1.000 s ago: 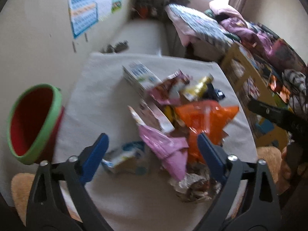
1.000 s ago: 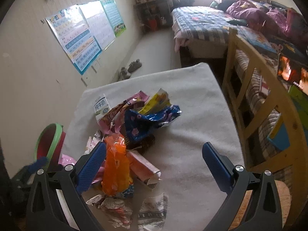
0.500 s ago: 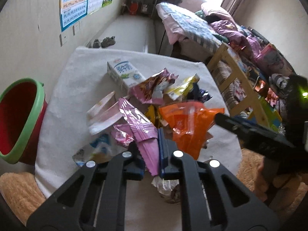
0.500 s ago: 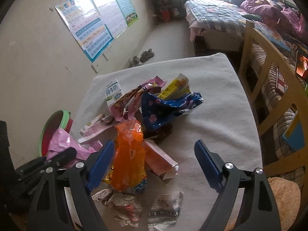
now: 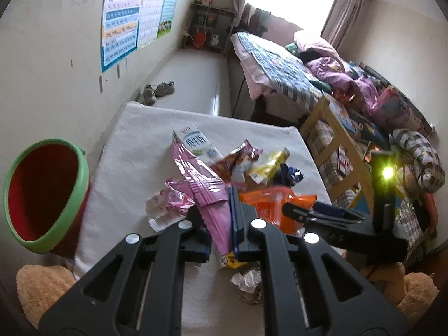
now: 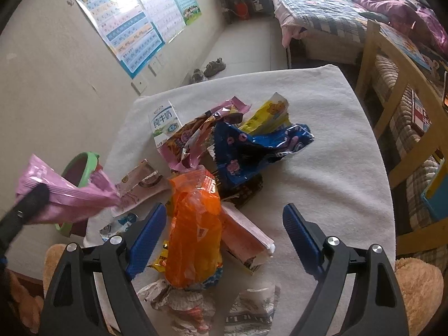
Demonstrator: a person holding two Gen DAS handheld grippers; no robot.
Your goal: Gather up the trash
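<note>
Left gripper [image 5: 222,221]: fingers clamped on the pink wrapper [image 5: 207,193], lifted off the counter [image 5: 134,151]; red bin [image 5: 42,196] sits to its left. Right gripper [image 6: 224,232]: fingers spread, straddling the orange bag [image 6: 193,224], its length running along them.

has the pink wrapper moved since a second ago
Yes. The pink wrapper has left the pile: it was lying beside the orange bag and is now lifted off the table, pinched in the left gripper, nearer the red bin.

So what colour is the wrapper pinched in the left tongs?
Shiny pink wrapper, clearest in the left wrist view.
</note>
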